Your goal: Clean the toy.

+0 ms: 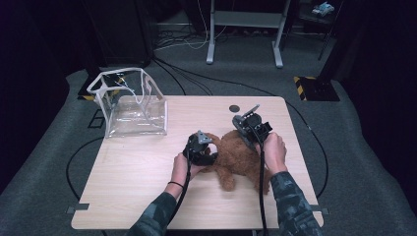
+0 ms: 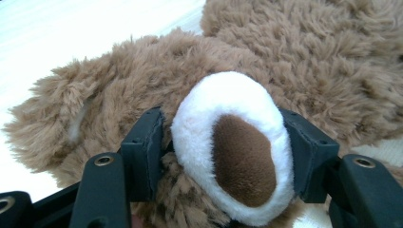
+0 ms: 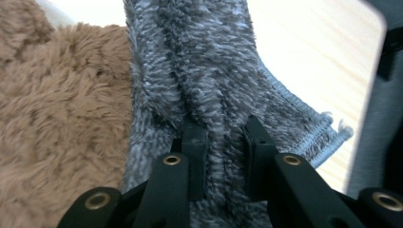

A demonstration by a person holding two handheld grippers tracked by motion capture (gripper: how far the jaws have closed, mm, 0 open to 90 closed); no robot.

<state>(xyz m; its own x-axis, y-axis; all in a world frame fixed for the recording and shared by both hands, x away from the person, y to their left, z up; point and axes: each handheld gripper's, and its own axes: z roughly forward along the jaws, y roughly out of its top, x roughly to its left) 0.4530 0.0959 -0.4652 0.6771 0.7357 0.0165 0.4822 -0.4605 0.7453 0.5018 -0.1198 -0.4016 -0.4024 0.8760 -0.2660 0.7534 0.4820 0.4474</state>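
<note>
A brown plush bear (image 1: 236,156) lies on the wooden table (image 1: 133,182), right of the middle. My left gripper (image 1: 199,147) is at the bear's left side. In the left gripper view it (image 2: 223,127) is shut on a white paw with a brown pad (image 2: 237,161), one jaw pressing each side. My right gripper (image 1: 252,125) is at the bear's far right side. In the right gripper view it (image 3: 224,130) is shut on a fold of grey fuzzy cloth (image 3: 204,57) with a stitched edge, which lies against the bear's fur (image 3: 57,118).
A clear plastic bag with white trim (image 1: 132,103) stands open at the table's far left corner. A small dark disc (image 1: 234,108) lies near the far edge. Cables and a desk frame (image 1: 243,34) are on the carpet beyond the table.
</note>
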